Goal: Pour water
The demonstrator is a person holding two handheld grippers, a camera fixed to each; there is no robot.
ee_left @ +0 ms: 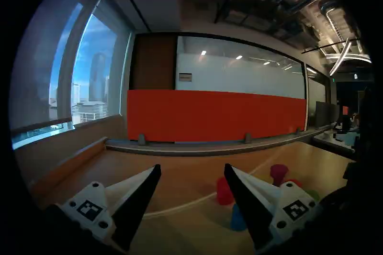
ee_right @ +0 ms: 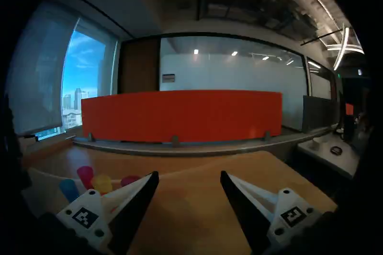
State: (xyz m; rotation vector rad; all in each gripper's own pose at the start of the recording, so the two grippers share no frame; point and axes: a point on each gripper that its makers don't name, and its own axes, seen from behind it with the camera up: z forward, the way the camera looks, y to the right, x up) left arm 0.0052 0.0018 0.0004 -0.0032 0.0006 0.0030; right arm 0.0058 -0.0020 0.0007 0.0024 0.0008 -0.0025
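Note:
My left gripper is open above the wooden desk, with nothing between its fingers. Just past its right finger stand coloured plastic cups: a red cup, a blue cup and a magenta cup. My right gripper is also open and holds nothing. Beside its left finger I see a blue cup, a pink cup, a yellow cup and a red cup. The cups sit partly behind the fingers.
An orange divider panel runs along the desk's far edge. A large window lies to the left. Another desk with small items stands at the right. A pale curved line crosses the desk top.

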